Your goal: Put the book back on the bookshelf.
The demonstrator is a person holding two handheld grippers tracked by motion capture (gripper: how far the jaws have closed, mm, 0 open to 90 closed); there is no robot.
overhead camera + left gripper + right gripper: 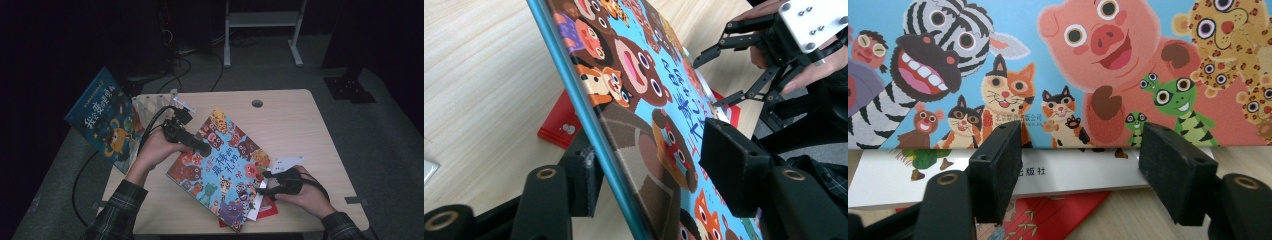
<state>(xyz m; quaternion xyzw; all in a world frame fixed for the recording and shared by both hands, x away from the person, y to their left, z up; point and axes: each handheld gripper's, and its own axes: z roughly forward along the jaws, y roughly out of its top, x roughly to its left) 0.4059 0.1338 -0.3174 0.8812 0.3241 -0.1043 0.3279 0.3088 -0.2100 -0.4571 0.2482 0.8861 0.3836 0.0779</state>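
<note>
The left tongs (644, 185), half-open, straddle the animal book's (222, 167) lifted edge above the tabletop (295, 125), pads not yet pressing, so clamping seems next, while the right tongs (1080, 172) gape empty beside that book.

The animal book (222, 167) hides most of the red book (267, 208) and seemingly a white one (1068, 175).

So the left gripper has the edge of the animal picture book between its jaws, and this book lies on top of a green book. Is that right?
Not quite. In the left gripper view, the left gripper does have the animal picture book edge between its jaws, but the book beneath is red, not green. The right gripper view shows a white book there too.
</note>
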